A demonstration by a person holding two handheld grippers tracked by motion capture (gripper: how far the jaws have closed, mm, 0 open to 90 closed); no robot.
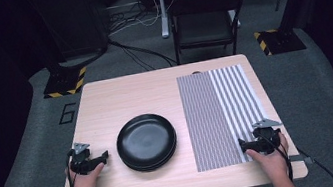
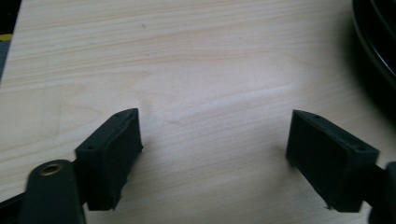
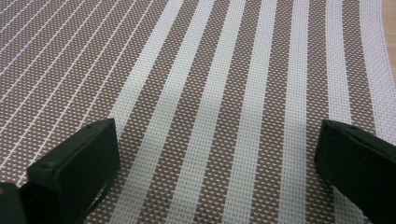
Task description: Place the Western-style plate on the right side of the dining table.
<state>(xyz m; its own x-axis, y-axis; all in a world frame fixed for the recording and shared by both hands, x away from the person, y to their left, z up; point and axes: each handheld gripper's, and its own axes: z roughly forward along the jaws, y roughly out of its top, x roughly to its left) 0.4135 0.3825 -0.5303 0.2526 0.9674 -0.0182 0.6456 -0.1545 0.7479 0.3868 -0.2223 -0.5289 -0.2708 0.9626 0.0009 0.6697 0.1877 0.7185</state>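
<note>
Both claws gape empty: left claw (image 1: 105,156) beside stacked black plates (image 1: 146,141), right claw (image 1: 241,146) over striped placemat (image 1: 218,115), likely poised to set them there.

Black plates (image 1: 146,141); brown-white striped placemat (image 1: 218,115); pale wood-grain table (image 1: 124,97); black jaws.

Digit "6" (image 1: 67,113) marked on grey floor left of table (image 1: 119,98).
</note>
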